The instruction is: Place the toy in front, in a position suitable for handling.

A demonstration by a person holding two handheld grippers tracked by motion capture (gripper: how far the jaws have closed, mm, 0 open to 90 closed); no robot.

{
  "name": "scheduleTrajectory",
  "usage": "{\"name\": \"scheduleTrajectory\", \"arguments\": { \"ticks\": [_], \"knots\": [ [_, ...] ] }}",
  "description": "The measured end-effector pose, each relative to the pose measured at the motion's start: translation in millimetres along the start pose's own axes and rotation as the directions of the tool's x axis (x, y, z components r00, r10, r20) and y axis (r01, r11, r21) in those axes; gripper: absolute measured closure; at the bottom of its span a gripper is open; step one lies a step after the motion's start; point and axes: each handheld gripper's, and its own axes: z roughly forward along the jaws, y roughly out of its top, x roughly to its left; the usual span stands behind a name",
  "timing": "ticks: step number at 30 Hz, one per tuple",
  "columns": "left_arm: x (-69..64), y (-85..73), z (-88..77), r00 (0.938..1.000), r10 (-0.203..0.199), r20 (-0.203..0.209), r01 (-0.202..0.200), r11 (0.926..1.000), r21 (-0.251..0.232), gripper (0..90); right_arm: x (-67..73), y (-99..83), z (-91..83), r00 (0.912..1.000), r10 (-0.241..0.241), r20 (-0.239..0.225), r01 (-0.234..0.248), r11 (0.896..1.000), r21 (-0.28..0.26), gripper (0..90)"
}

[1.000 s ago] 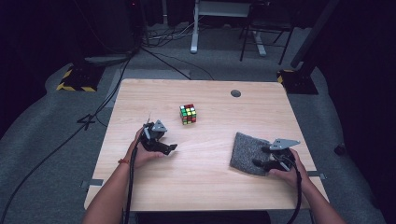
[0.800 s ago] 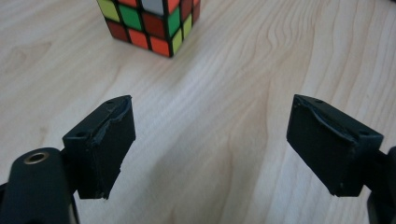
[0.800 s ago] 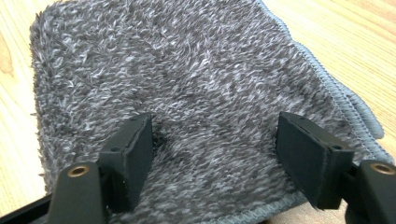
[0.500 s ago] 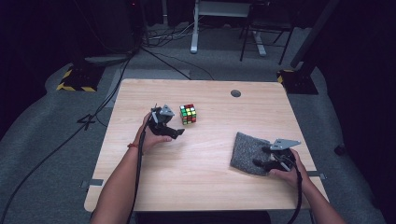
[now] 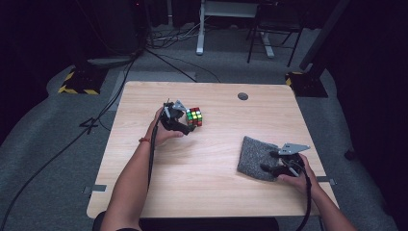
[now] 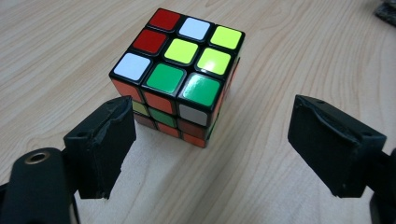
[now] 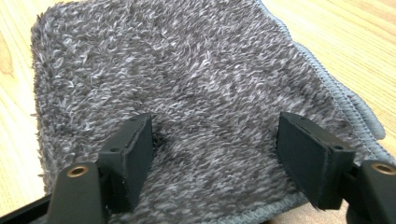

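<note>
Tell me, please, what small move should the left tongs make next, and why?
Probably ease the left tongs forward until the jaws flank the puzzle cube, then close. The jaws stand open, just short of the cube, which sits free on the table.

Bare table (image 5: 211, 159) lies between the cube (image 5: 194, 117) and the grey cloth (image 5: 255, 156).

One puzzle cube (image 5: 195, 116), one grey cloth (image 5: 256, 157), one wooden table (image 5: 211, 159), two grippers
</note>
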Motion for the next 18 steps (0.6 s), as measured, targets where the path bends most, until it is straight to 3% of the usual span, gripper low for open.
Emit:
{"name": "scheduleTrajectory", "arguments": {
  "ticks": [13,18],
  "knots": [
    [14.9,15.1,23.0,0.9994,-0.03,-0.018,0.031,0.9994,0.019,15.5,0.2,-1.8,-0.2,1.0,0.001,0.001,-0.001,1.0,-0.013,28.2],
    [14.8,18.3,36.6,0.9997,-0.018,-0.018,0.019,0.9986,0.05,15.6,0.1,-2.3,-0.3,1.0,0.002,-0.001,-0.002,1.0,-0.016,28.3]
  ]
}}
